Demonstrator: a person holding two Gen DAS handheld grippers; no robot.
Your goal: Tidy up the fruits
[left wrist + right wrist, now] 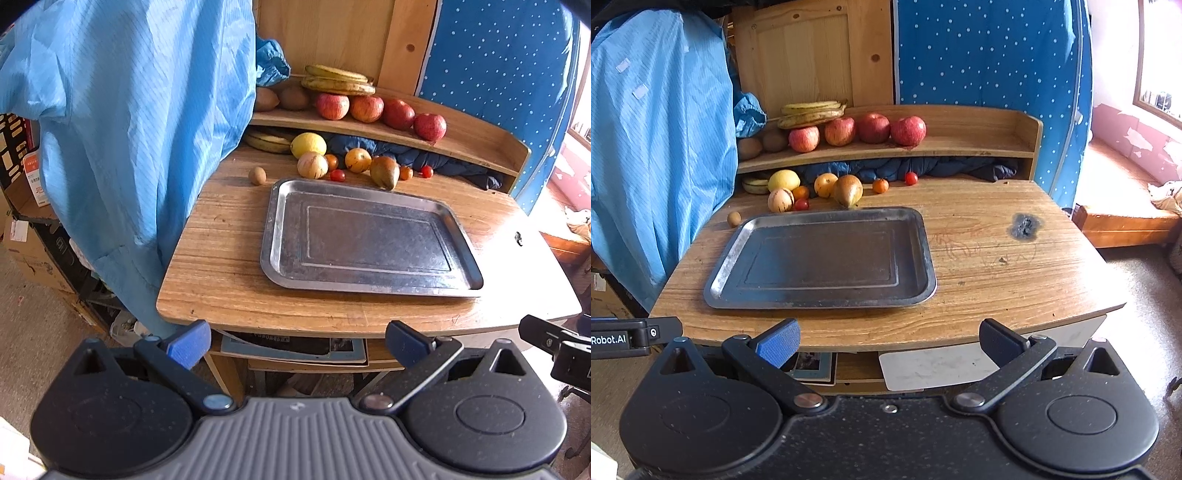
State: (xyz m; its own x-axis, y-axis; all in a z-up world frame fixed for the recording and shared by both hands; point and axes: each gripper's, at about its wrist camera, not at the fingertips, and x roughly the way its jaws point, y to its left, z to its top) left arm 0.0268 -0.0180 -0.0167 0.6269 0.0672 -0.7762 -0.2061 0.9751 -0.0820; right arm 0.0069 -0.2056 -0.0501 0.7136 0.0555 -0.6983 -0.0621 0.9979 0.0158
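1. Both grippers are held short of the near table edge, off the wood. Left gripper (295, 343) and right gripper (888, 341): fingers spread wide, nothing between them.
2. A steel tray (718, 286) lies on the table (1015, 280), left of centre, with nothing in it.
3. Loose fruit is bunched just beyond the tray's far edge: a lemon (783, 180), a pale striped round fruit (780, 200), an orange-yellow fruit (825, 184), a brown pear-shaped fruit (848, 190), cherry tomatoes (801, 204), and a small brown fruit (734, 218) apart at far left.
4. On the shelf (960, 147) behind: four apples (908, 130) in a row, bananas (810, 112) stacked above them, and two kiwis (774, 140) at the left end.
5. Step judged: the very start; no fruit picked, none placed.
6. Next move judged: a reach across the tray to the loose pile. The pear-shaped fruit is nearest the tray rim and the least crowded.
7. Risk: round fruit can be nudged and rolled; a centred closure is needed. Neighbours touch around the lemon, so finger clearance there is tight.
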